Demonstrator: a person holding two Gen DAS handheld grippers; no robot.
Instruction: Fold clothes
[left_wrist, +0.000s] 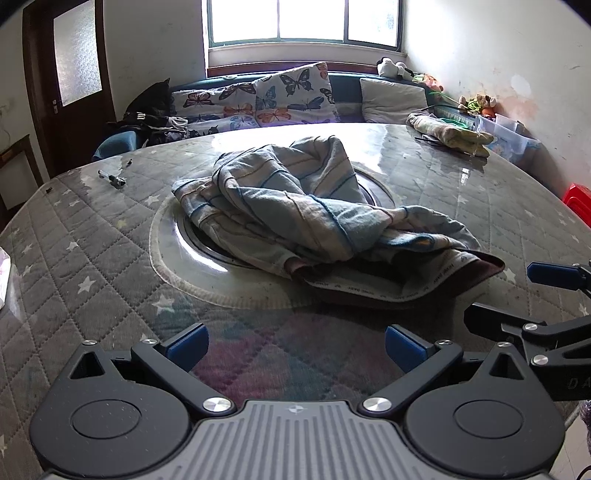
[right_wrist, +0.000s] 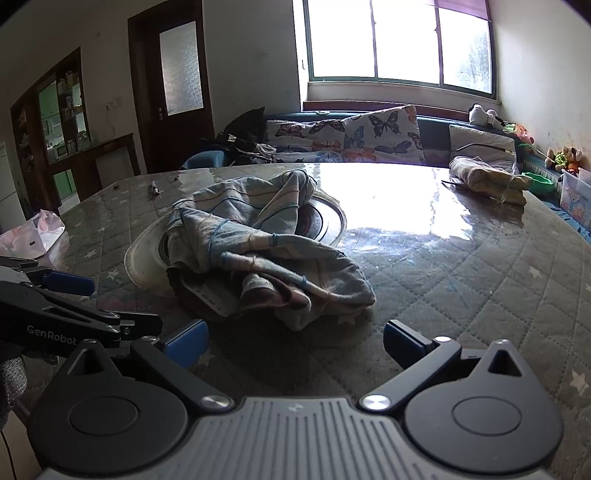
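A crumpled pale-blue striped garment (left_wrist: 306, 210) lies heaped over the round inset in the middle of the table, its waistband edge turned toward me. In the right wrist view the same garment (right_wrist: 258, 251) sits just beyond the fingers. My left gripper (left_wrist: 295, 349) hovers over the near table edge, open, nothing between its blue pads. My right gripper (right_wrist: 293, 345) is likewise open and empty, a short way in front of the garment. The right gripper's fingers (left_wrist: 554, 276) show at the right edge of the left wrist view, and the left gripper's fingers (right_wrist: 68, 282) at the left edge of the right wrist view.
The table (left_wrist: 92, 236) has a quilted star-patterned cover under clear plastic. A folded yellowish cloth (left_wrist: 452, 133) lies at the far right corner and a small pen-like item (left_wrist: 112, 179) at the far left. A sofa with butterfly cushions (left_wrist: 266, 96) stands behind. A plastic bag (right_wrist: 33, 230) sits left.
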